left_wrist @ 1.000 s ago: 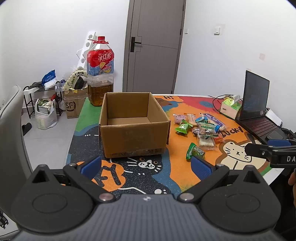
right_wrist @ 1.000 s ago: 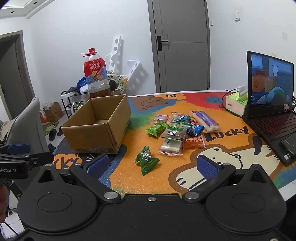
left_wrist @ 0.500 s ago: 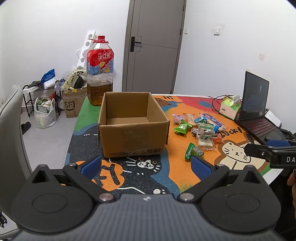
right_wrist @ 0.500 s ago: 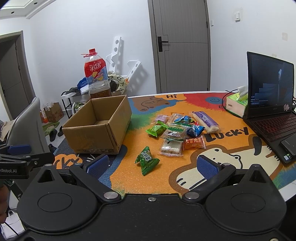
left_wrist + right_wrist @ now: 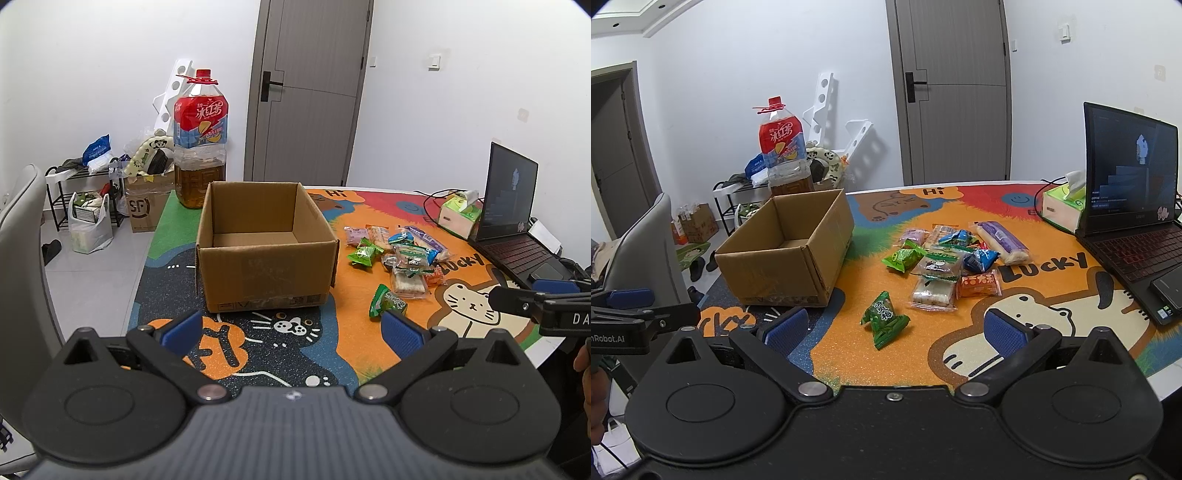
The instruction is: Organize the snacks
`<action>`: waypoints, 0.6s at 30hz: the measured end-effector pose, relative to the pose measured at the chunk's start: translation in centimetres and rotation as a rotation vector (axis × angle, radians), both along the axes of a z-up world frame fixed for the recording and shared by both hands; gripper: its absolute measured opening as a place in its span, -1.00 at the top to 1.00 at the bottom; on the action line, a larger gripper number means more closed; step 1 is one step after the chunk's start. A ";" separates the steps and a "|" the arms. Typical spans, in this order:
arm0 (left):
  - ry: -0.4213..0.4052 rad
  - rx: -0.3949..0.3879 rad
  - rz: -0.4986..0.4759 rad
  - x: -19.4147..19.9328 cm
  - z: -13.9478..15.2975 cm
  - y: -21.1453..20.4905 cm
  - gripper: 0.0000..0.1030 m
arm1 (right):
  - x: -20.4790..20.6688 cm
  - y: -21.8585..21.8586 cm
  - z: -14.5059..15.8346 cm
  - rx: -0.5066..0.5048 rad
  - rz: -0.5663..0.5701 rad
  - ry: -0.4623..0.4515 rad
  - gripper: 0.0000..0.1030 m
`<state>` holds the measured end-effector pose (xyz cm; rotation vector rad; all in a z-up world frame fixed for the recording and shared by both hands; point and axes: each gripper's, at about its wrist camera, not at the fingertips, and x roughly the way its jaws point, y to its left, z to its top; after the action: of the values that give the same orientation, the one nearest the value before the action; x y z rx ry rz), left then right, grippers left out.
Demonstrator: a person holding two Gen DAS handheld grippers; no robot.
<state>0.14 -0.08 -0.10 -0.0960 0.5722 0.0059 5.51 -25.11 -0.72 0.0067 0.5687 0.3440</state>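
Your left gripper (image 5: 291, 326) hangs with its jaws wide and nothing between them, over the near edge of the cartoon-print table mat (image 5: 351, 347). Your right gripper (image 5: 893, 328) is spread just as wide and equally empty. The open cardboard box (image 5: 264, 251) sits toward the mat's left side. The snack packets (image 5: 942, 262) lie heaped mid-mat, one green packet (image 5: 884, 319) apart, nearer you.

Empty-looking cardboard box (image 5: 786, 254), snack pile (image 5: 945, 258) beside, tongs (image 5: 894, 328) spread
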 end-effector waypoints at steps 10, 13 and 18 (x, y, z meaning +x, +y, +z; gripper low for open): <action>0.000 -0.001 -0.002 0.0 0.0 0.0 -0.99 | 0.0 0.0 0.0 0.003 -0.001 0.000 -1.00; -0.001 -0.001 -0.003 0.0 0.0 0.0 -0.99 | 0.0 -0.1 0.1 0.003 -0.001 0.000 -1.00; -0.003 -0.002 -0.003 -0.2 0.1 0.1 -0.99 | 0.0 -0.1 0.3 0.004 0.001 -0.004 -1.00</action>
<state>-0.03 -0.03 0.03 -0.0967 0.5694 0.0023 5.53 -25.22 -0.39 0.0097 0.5640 0.3460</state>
